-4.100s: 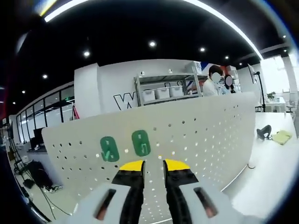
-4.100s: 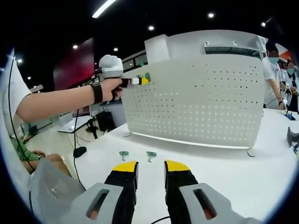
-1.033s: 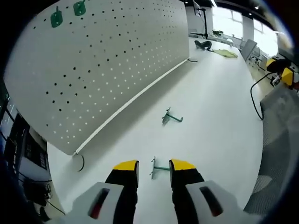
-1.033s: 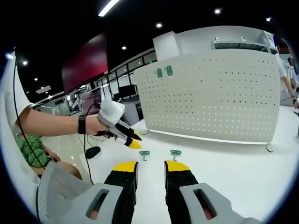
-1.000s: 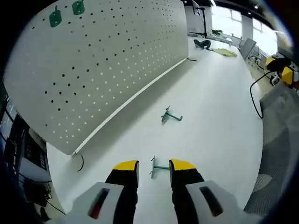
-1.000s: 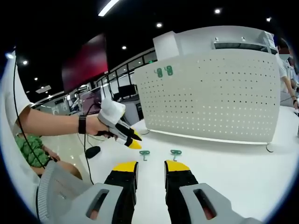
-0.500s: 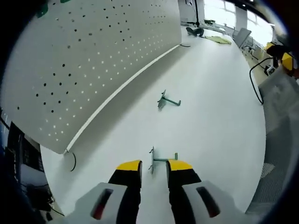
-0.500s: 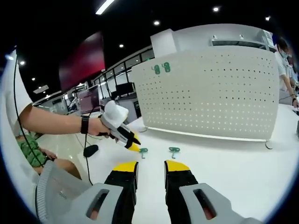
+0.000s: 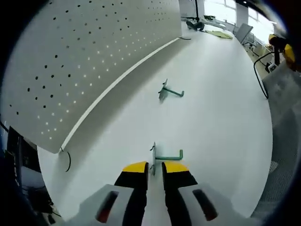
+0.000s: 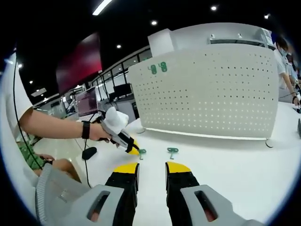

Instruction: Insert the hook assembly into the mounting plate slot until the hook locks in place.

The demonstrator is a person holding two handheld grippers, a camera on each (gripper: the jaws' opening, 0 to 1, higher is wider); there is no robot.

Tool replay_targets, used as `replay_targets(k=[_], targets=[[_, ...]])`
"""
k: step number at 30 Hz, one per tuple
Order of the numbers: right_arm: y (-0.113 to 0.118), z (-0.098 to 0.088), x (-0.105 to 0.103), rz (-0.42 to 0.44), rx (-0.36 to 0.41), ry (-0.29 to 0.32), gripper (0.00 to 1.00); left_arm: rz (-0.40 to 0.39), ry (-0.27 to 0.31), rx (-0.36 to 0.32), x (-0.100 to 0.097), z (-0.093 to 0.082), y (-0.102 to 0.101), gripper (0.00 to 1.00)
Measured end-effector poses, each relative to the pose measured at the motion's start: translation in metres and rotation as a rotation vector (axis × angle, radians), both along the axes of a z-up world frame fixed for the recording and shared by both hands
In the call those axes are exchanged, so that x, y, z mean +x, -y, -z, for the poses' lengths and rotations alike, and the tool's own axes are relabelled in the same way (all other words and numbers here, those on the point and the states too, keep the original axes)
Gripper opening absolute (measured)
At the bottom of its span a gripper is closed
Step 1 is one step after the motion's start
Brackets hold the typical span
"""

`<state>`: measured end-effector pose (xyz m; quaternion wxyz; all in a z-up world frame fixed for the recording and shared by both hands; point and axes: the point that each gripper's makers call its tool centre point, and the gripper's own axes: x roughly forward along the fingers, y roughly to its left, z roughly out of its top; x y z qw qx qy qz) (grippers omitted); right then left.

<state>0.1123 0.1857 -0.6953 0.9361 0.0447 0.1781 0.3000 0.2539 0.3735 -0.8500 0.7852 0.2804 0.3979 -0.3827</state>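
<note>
The left claw (image 9: pixel 155 166) sits low over the white table (image 9: pixel 221 117). Its two yellow tips are close together, with the flat plate of a green hook (image 9: pixel 162 156) in the thin gap between them. I cannot tell if the tips are squeezing the hook or only sitting beside it. The hook's bent arm sticks out to the right, just past the right tip.

Farther ahead of this claw a second green hook (image 9: pixel 168 91) lies alone on the table. To the left of both hooks stands the white board (image 9: pixel 89 52), full of small round holes.

The right claw (image 10: pixel 151 168) hangs above the table (image 10: pixel 244 174) with its yellow tips apart and nothing between them. Ahead and to its left, a hand (image 10: pixel 96 132) holds the left claw (image 10: pixel 132 150) down at the first hook (image 10: pixel 141 151). The second hook (image 10: pixel 172 151) lies a little ahead of the right claw. Behind them the board (image 10: pixel 211 94) stands upright, with two more green hooks (image 10: pixel 158 68) stuck on near its top left corner. A dark watch (image 10: pixel 85 130) is on the wrist. No words can be read anywhere.
</note>
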Motion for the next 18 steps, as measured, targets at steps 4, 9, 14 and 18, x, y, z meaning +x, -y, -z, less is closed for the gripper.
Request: replay_targets(k=[4,9,14,18], targets=[[0.0014,0.0005,0.0000,0.003,0.001,-0.002,0.22,-0.008,-0.002,0.004,-0.0004,0.0024,-0.0025,0.10],[0.0028,0.0009,0.0008,0.010,0.003,-0.004,0.22,-0.013,0.002,-0.008,-0.0001,0.0034,-0.0023,0.06],[0.0011,-0.0001,0.0006,0.006,-0.006,0.001,0.22,-0.020,0.007,-0.021,-0.0028,0.0030,-0.0003,0.05],[0.0008,-0.0010,0.0012,0.004,-0.004,0.004,0.22,-0.037,-0.015,-0.049,-0.0077,0.0025,0.0032,0.04]])
